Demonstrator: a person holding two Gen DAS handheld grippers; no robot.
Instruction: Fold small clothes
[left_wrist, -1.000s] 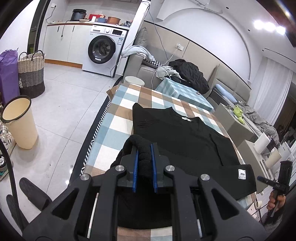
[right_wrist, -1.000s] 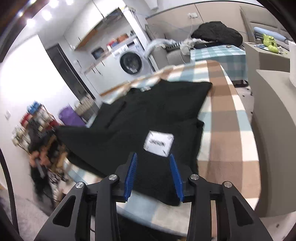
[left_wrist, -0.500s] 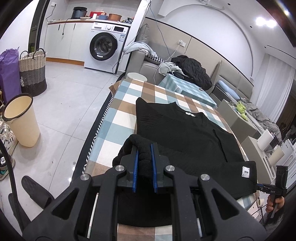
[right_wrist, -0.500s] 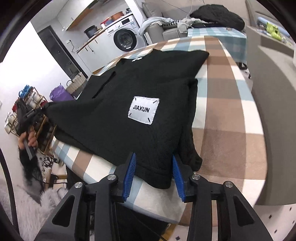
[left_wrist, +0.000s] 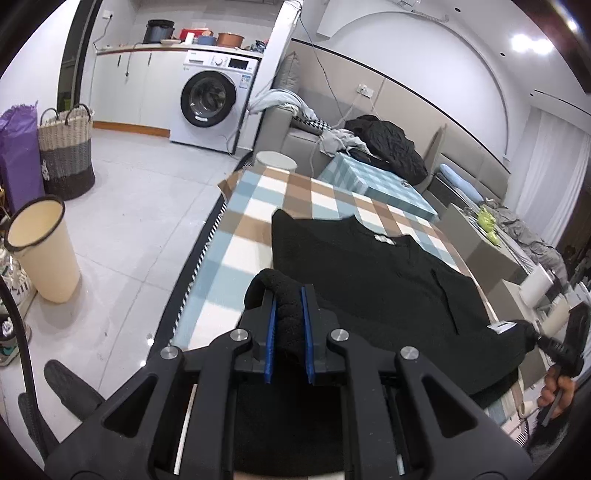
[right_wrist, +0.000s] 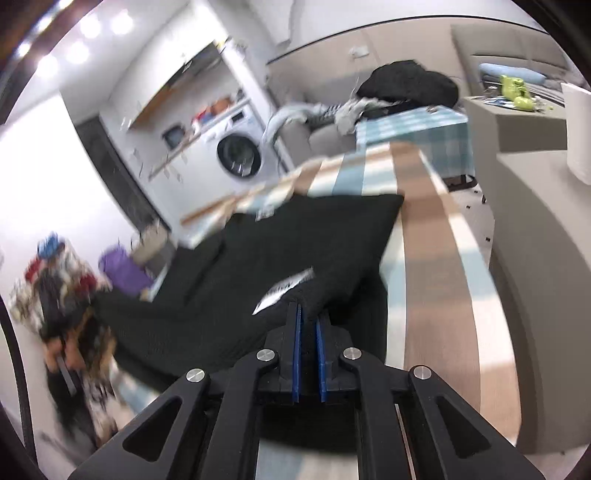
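Note:
A black knit sweater (left_wrist: 373, 280) lies spread on the checked table (left_wrist: 295, 199), collar towards the far end. My left gripper (left_wrist: 289, 295) is shut on the sweater's near left hem corner, bunched between the blue pads. My right gripper (right_wrist: 307, 314) is shut on the sweater (right_wrist: 295, 251) at the near right hem corner, beside the white label (right_wrist: 284, 290), and lifts that corner off the table (right_wrist: 436, 236). The right gripper also shows in the left wrist view (left_wrist: 532, 334), at the label corner.
A cream bin (left_wrist: 40, 247) and a woven basket (left_wrist: 66, 151) stand on the floor to the left. A washing machine (left_wrist: 212, 105) is at the back. A sofa with a dark garment (left_wrist: 388, 144) and a grey cabinet (right_wrist: 535, 206) flank the table's right side.
My right gripper has closed on the hem corner by the label and raised it; the view is blurred by motion. My left gripper stays shut on its corner, shifted slightly.

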